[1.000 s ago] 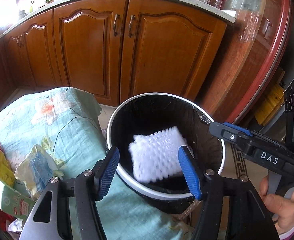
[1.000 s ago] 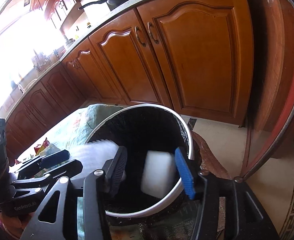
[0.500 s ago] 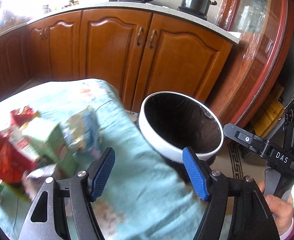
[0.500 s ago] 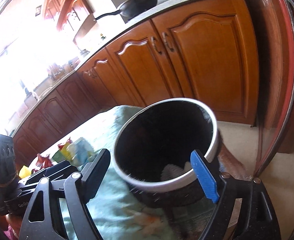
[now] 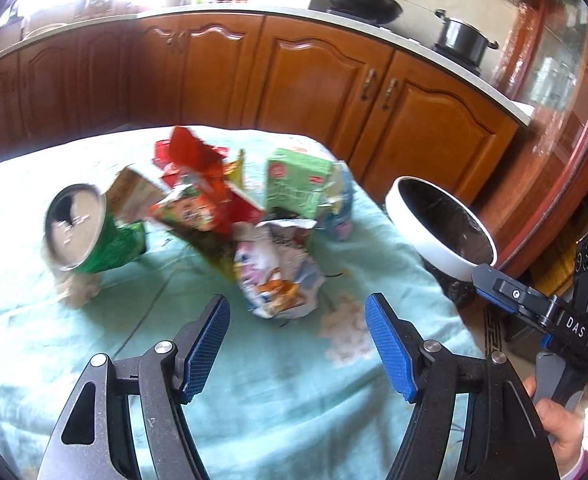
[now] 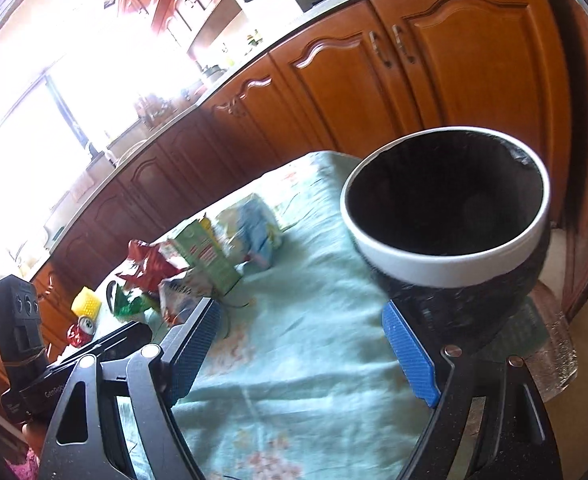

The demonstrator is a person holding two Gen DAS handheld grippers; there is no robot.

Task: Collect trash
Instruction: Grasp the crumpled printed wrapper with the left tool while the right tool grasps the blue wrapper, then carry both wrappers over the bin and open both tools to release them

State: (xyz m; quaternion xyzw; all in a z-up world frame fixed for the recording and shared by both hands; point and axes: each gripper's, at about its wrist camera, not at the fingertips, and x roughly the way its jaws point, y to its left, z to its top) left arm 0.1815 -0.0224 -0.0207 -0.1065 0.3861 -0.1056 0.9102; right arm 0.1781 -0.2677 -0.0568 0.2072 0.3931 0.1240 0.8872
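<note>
A pile of trash lies on the pale green tablecloth (image 5: 253,380): a green can (image 5: 89,236) on its side, red wrappers (image 5: 197,168), a green carton (image 5: 294,184) and a crumpled white wrapper (image 5: 277,272). My left gripper (image 5: 298,344) is open and empty, just short of the crumpled wrapper. The trash bin (image 5: 434,232), black inside with a white rim, stands at the table's right edge. In the right wrist view my right gripper (image 6: 302,352) is open and empty, hovering over the cloth (image 6: 294,320) below the bin (image 6: 446,260). The pile (image 6: 189,268) lies to its left.
Wooden kitchen cabinets (image 5: 314,80) run behind the table, with a pan (image 5: 358,0) and a pot (image 5: 462,40) on the counter. A glass-fronted cabinet (image 5: 554,100) stands to the right. A yellow sponge (image 6: 86,303) and a small red can (image 6: 81,330) lie far left.
Both grippers have dropped white foam pieces into the bin and pulled back. My left gripper has swung left from over the bin to face the trash pile.
</note>
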